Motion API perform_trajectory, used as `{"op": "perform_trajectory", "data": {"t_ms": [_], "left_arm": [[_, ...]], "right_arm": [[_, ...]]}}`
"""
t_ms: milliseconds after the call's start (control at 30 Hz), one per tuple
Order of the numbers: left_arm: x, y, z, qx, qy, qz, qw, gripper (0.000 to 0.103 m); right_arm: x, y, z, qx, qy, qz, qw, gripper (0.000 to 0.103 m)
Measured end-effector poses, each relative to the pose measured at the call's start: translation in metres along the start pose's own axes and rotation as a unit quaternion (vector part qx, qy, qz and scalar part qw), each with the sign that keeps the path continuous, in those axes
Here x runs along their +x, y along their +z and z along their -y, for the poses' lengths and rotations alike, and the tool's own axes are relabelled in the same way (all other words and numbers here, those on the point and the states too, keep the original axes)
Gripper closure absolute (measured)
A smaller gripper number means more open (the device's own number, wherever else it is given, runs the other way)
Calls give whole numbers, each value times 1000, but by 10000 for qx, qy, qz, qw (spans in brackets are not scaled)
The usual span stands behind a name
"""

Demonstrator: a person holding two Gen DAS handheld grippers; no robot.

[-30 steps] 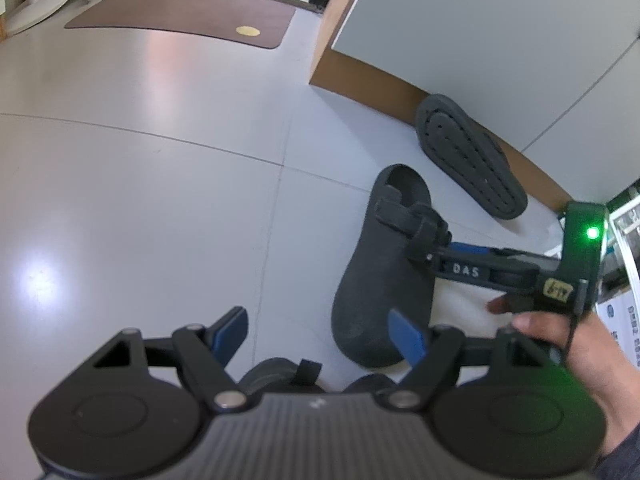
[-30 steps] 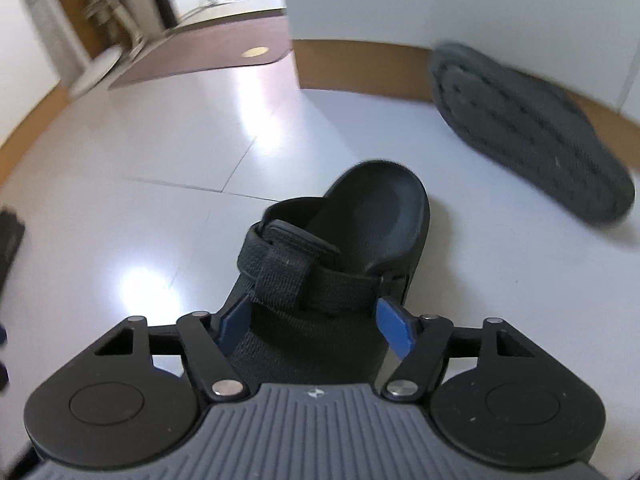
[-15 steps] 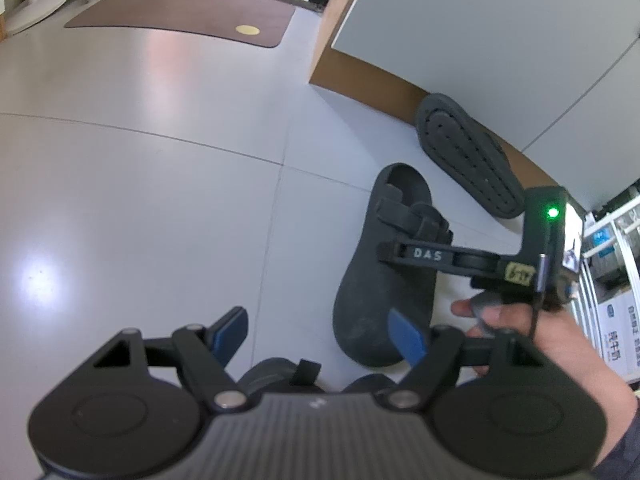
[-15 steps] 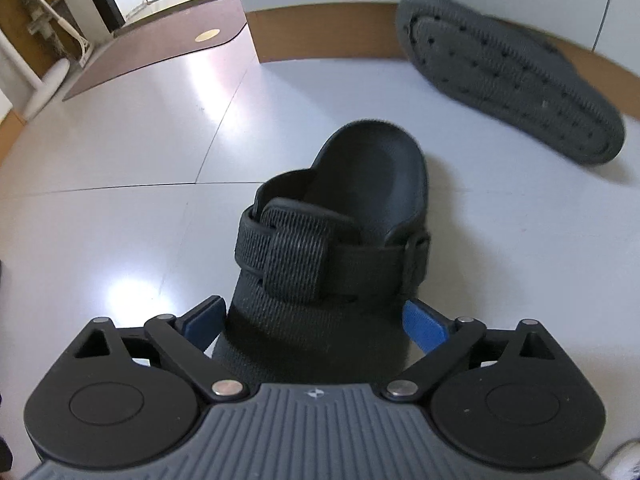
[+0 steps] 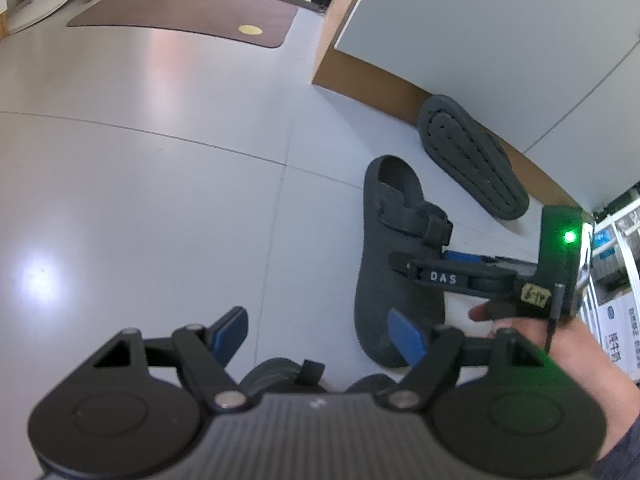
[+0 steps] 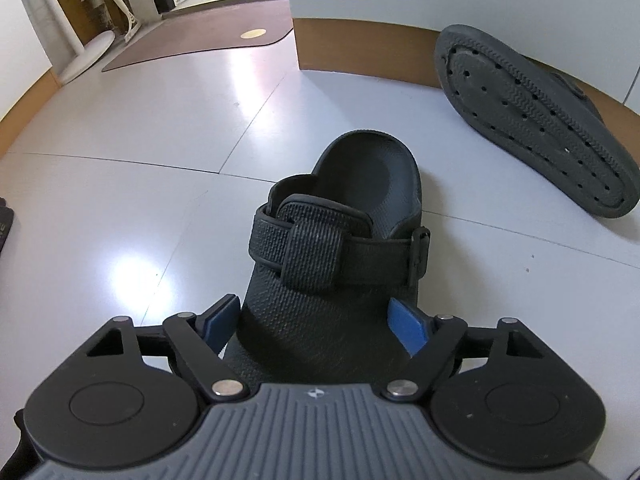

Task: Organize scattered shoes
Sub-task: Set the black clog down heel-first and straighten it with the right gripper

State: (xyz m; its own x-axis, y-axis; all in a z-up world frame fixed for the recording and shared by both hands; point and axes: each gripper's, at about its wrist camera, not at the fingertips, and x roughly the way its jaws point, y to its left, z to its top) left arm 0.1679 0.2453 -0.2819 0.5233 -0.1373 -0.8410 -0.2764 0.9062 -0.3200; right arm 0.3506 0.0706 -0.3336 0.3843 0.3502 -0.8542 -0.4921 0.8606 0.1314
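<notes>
A black strap sandal stands upright on the pale floor, heel away from me. My right gripper hangs over its front part. Its jaws are closing with the sandal between them, and I see no firm press from the blue pads. In the left wrist view the same sandal lies under the right gripper, held by a hand. The matching sandal leans sole-out against the brown baseboard. My left gripper is open with nothing between its pads. Dark shoe parts show just below it.
A white cabinet with a brown base bounds the far right. A brown doormat lies at the far doorway, with a white stand base beside it. Boxes stand at the right edge. A dark object pokes in at the left.
My right gripper let go of the upright sandal, opened wide and drew back a little, then narrowed again. The sandal stays on the floor. The left gripper has not moved.
</notes>
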Motion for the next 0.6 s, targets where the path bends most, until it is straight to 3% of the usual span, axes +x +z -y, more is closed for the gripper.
{"op": "perform_trajectory", "data": {"t_ms": [333,600], "left_arm": [[0,1,2,16,-6,-19,10000,24],[1,1,2,29,-15,-32,10000,24]], "right_arm": [[-2,-1,1,355,-17,-132,9993,21],[-2,0,8,1168,-35,-263,9928,22]]}}
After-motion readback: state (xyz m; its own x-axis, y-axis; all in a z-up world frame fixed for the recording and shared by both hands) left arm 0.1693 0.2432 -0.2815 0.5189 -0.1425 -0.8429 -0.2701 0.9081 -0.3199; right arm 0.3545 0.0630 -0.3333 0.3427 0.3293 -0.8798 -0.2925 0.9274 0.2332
